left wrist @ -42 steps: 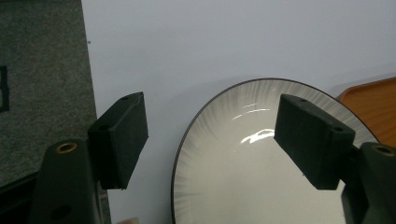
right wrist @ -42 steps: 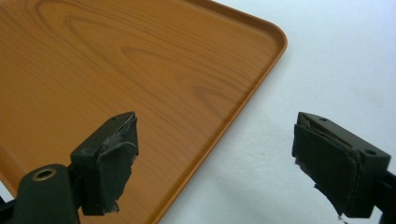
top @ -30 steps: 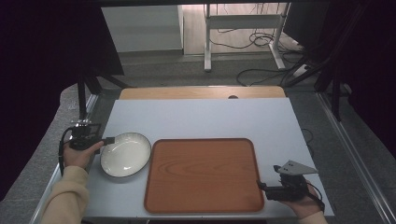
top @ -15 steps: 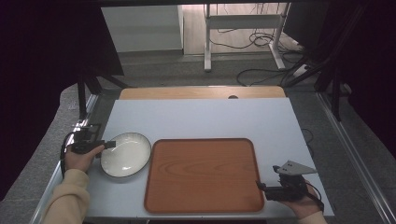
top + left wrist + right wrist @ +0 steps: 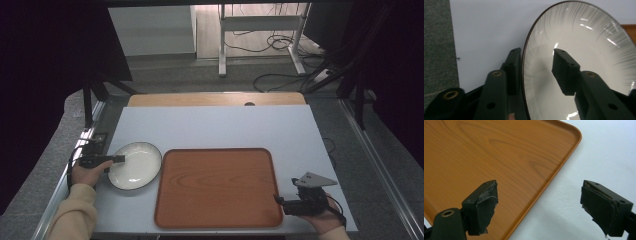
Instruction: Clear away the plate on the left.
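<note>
My left claw reaches over the rim of the white plate at its side away from the wooden tray. In the left gripper view the plate's dark edge runs up between my two jaws: one sits outside and under the rim, the other over the pale inner face. The jaws have just been closing around that rim. The outer one looks right against the edge, while a sliver of gap seems left at the inner pad, so I cannot tell whether the pinch is firm yet. The plate lies flat on the white table, just beside the tray's left edge.

My right claw rests at the tray's near right corner, jaws spread wide and holding nothing. In the right gripper view one jaw hangs above the tray's wood, the other above bare table.
</note>
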Demonstrator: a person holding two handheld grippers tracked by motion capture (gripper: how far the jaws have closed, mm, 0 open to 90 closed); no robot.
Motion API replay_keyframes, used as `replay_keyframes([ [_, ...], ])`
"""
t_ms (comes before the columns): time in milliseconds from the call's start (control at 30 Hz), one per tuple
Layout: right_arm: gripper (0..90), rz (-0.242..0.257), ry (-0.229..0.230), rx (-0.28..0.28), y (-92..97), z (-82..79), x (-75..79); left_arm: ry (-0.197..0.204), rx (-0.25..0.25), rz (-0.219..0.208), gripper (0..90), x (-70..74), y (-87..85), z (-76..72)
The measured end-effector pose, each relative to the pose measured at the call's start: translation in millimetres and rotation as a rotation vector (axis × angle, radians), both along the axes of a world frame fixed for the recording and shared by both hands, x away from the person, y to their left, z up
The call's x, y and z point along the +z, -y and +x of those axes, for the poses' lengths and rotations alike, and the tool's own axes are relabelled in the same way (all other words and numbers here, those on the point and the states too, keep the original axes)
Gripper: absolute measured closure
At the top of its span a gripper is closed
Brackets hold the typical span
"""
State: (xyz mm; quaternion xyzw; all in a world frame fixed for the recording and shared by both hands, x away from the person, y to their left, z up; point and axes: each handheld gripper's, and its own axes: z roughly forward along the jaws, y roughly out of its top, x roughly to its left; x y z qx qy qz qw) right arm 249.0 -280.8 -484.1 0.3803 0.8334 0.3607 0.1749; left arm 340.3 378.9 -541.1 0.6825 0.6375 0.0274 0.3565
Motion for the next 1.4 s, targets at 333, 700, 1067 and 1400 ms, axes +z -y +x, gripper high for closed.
replay_keyframes([
  [333, 14.9, -0.001, -0.004, -0.004, 0.3, 0.4, -0.4, -0.004, 0.040, -0.045, 73.4, -0.8, -5.9, -1.9],
  [700, 14.9, -0.001, 0.003, -0.006, -0.4, 0.1, 0.6, 0.010, 0.062, -0.064, 81.8, 13.9, -8.4, -8.6],
  [1067, 15.0, 0.001, 0.014, -0.008, 0.4, -0.4, 2.4, 0.054, 0.081, -0.047, 84.5, 31.2, -7.4, -16.6],
  [1400, 15.0, 0.007, 0.019, -0.024, 2.7, 0.2, 3.2, 0.082, 0.094, -0.059, 83.8, 38.6, -6.6, -19.9],
])
